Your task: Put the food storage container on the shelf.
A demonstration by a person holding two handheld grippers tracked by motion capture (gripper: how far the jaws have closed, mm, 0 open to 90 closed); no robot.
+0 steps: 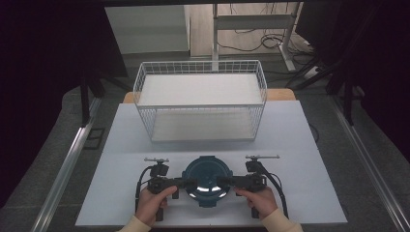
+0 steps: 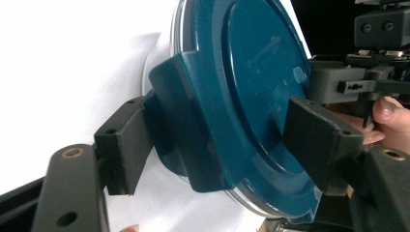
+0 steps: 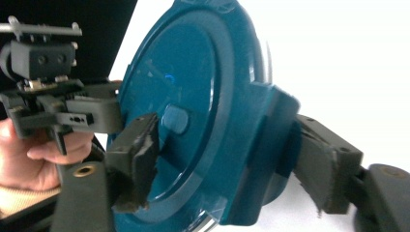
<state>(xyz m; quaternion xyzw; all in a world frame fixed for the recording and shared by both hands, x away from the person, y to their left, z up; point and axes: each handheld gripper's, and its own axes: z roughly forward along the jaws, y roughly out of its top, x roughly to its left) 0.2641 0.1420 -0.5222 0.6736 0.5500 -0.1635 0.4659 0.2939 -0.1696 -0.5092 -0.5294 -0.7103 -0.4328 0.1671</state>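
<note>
Dim, dark surroundings from nine to three o'clock; the white table (image 1: 300, 145) is evenly lit from above. Close views glare white, jaws softly blurred at six o'clock.

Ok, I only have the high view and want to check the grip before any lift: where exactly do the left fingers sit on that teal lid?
Observer: The left gripper straddles a latch flap of the teal lid, one finger outside the flap, one on the lid's top.
Operator: And the right?
Observer: The right gripper sits the same way on the opposite flap.
Operator: Anything under the lid?
Observer: A clear rim shows just beneath its edge.
</note>
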